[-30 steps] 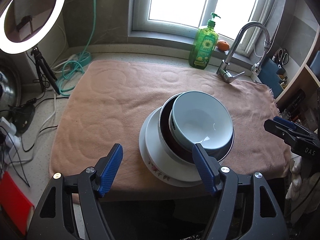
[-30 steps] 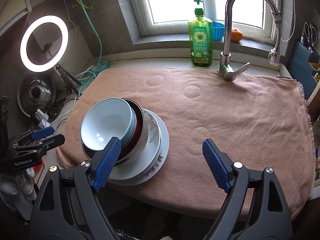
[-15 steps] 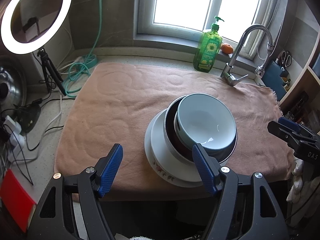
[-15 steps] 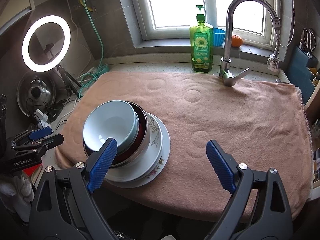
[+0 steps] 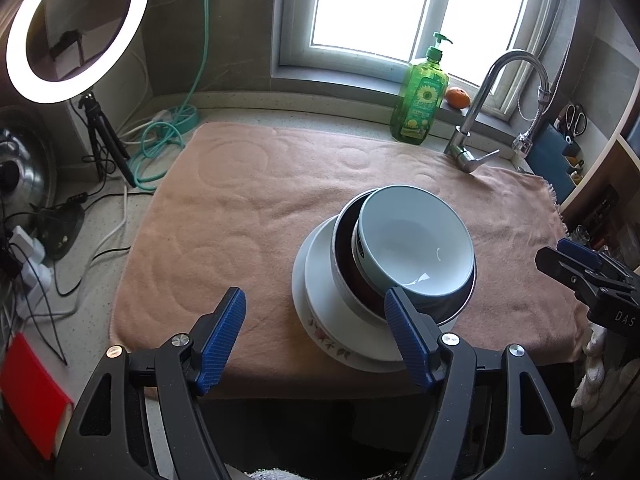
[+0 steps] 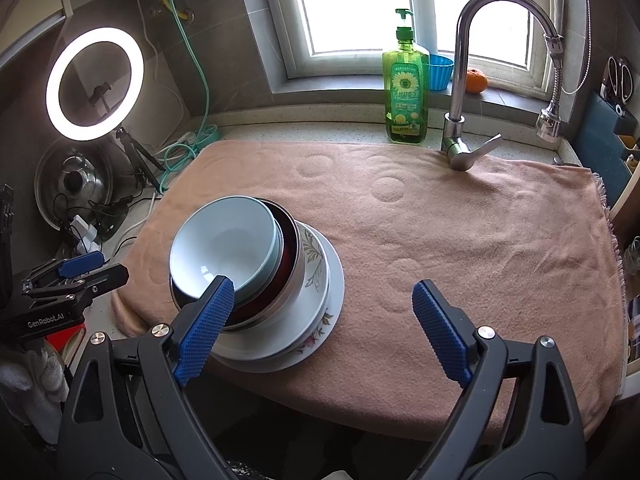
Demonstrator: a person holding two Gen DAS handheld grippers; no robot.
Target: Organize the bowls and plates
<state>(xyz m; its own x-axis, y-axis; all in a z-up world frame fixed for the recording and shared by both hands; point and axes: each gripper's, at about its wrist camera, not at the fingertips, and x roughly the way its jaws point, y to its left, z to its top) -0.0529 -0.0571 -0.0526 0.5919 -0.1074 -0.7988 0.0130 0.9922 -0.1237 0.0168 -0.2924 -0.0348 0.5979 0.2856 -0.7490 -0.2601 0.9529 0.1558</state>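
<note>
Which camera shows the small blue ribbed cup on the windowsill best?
The right wrist view: the blue ribbed cup stands clear between the green soap bottle and the chrome faucet. The left wrist view shows none of it; the bottle apparently hides it.

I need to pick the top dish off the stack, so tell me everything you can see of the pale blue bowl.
The pale blue bowl is round, glossy and ceramic-looking, with a lighter inside that looks empty. It sits upright on top of the stack, nested off-centre in a dark red metal-rimmed bowl, which rests on white floral plates on the pink towel. A dark band shows under its rim in the left view. No tool touches it.
</note>
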